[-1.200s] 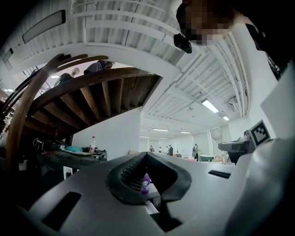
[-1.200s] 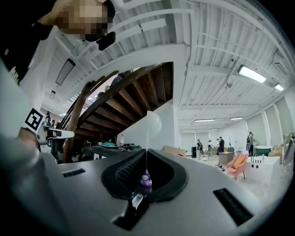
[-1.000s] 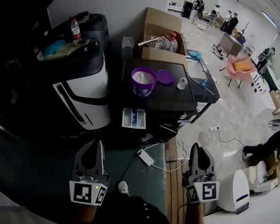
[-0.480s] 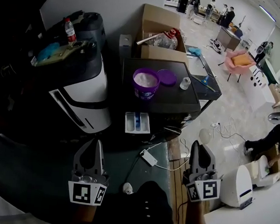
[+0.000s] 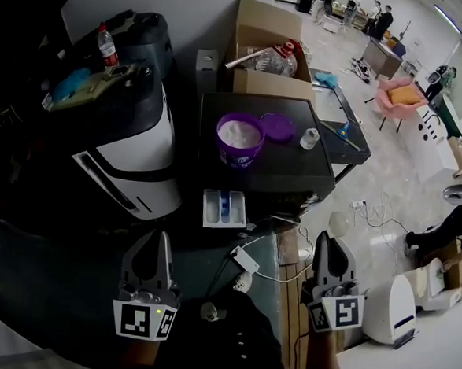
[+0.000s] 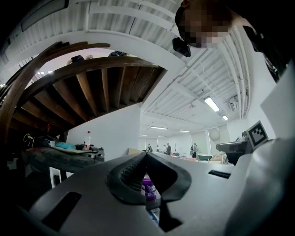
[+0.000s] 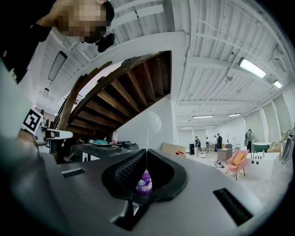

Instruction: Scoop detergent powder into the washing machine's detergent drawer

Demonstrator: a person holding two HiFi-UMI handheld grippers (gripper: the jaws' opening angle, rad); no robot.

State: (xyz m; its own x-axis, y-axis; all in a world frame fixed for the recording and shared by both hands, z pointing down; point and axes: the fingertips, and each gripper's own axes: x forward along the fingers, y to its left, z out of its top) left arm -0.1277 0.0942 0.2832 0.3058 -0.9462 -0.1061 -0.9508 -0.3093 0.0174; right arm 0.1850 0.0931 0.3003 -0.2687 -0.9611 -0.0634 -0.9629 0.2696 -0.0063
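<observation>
I hold both tools low and near me, well short of the work. My left gripper has its jaws pressed together at the tips with nothing between them, and my right gripper is the same: closed and empty. Each gripper view looks through the gap behind its tips at the purple tub far ahead.

That tub stands open on the black top of the washing machine, with white detergent powder showing inside. Its purple lid lies just to the right of it, and a small white cup, which I take for the scoop, sits further right on the same top. The detergent drawer is pulled out on the near side of the machine, below and in front of the tub, with a blue part in its middle.

By my reckoning I am only at the approach, and no scooping has begun. Next I need to reach my right gripper forward, open its jaws and take the cup by its rim, keeping it level and clear of the tub and lid.
</observation>
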